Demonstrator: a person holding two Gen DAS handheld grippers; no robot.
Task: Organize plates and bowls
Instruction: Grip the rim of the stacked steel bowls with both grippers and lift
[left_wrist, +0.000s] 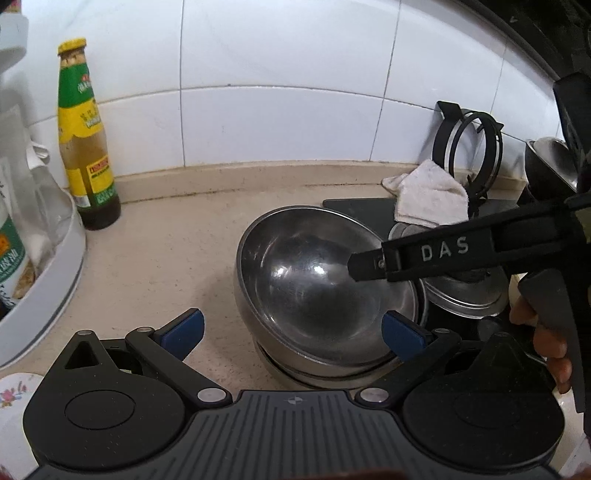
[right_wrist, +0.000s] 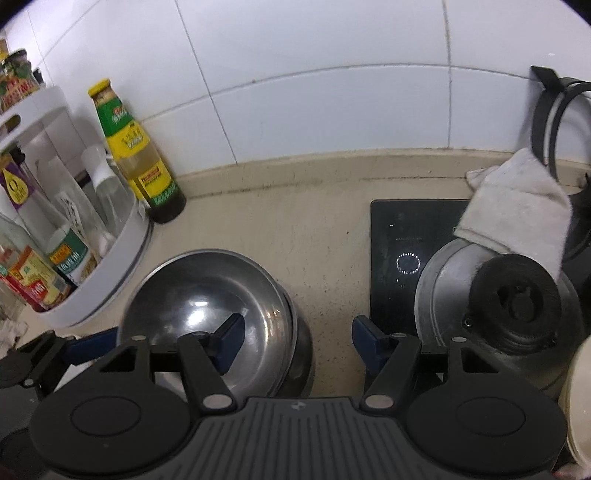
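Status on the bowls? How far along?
Done: steel bowls sit nested in a stack on the counter, top one tilted. In hand: nothing. The left gripper and right gripper are both open and empty, near the stack. Left: a floral dish and a cream dish at the frame edges remain unstacked.

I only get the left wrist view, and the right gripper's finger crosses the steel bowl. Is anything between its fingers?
Observer: No. The right gripper is open and empty, with one finger over the steel bowl and the other over the counter.
Operator: Any lights showing past the bowl?
Observer: Yes, a ring of lit dots glows on the black cooktop, just left of the pot lid.
Operator: Anything further right?
Observer: A cream dish rim at the frame's right edge, too cropped to identify.
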